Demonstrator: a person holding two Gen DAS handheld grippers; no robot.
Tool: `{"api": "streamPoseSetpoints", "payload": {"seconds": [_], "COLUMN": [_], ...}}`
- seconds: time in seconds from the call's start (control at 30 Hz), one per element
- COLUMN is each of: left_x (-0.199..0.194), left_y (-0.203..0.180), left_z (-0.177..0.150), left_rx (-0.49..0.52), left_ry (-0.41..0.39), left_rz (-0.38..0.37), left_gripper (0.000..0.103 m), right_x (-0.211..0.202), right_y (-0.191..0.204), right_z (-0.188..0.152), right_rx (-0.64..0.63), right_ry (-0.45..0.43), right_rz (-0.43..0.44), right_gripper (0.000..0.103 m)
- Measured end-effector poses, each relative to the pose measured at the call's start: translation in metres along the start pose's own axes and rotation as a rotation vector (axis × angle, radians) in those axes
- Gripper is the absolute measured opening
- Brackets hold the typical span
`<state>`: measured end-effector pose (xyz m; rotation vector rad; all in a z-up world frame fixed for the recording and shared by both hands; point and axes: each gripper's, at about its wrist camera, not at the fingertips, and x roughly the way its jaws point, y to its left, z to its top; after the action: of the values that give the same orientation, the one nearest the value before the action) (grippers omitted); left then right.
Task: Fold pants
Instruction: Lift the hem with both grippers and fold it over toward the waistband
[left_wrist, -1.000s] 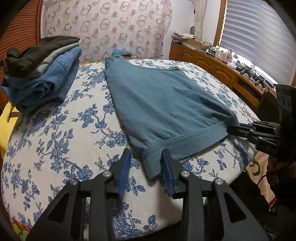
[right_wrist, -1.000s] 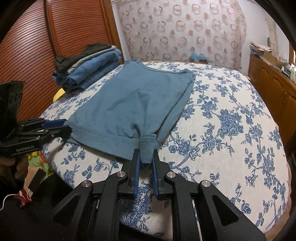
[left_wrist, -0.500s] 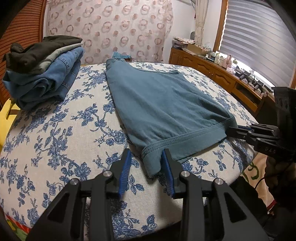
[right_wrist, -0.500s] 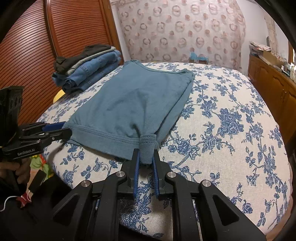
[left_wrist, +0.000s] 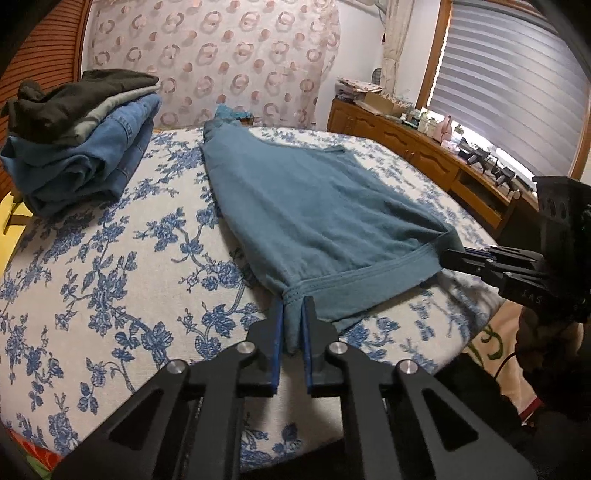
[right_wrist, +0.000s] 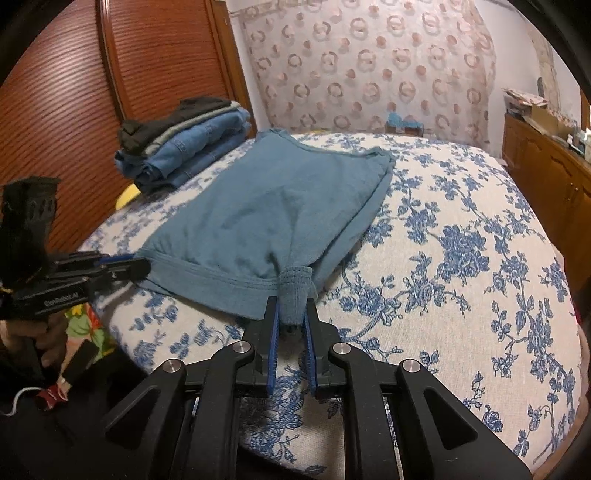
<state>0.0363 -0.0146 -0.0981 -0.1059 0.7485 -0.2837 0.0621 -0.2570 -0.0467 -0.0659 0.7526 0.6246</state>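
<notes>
The left gripper (left_wrist: 293, 306) has its blue-padded jaws pinched on one corner of the waistband of the teal pants (left_wrist: 314, 206), the fabric bunched into a narrow fold between the pads, while the right gripper (right_wrist: 291, 306) is clamped the same way on the opposite waistband corner, a thick tab of ribbed hem standing up between its jaws. The band stretches between the two grips at the near edge of the bed (right_wrist: 461, 258), and the pants lie flat on the blue-flowered spread, the legs running away toward the far side, where their ends are too small to make out. How many layers of cloth each grip holds cannot be told, as the pads cover them. In the left wrist view the right gripper enters from the right edge, its body partly cut off, with the hand under it dark and blurred. A stack of folded clothes (left_wrist: 77, 140) sits well apart at the bed's far left. A wooden dresser (left_wrist: 424, 155) runs along the window wall, its clutter indistinct.
</notes>
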Motion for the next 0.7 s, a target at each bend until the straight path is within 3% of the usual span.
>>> {"api": "streamPoseSetpoints", "payload": {"seconds": [0.7], "left_x": [-0.056], "left_y": [-0.008], "left_z": [0.031], "left_rx": [0.027], "left_ry": [-0.136], "left_rz": [-0.044], "left_gripper": [0.006], "right_x": [-0.049], "right_y": [0.016], "right_z": [0.022], "right_rx": [-0.024], "right_ry": [-0.093], "right_rz": [0.030], "right_gripper": [0.009]}}
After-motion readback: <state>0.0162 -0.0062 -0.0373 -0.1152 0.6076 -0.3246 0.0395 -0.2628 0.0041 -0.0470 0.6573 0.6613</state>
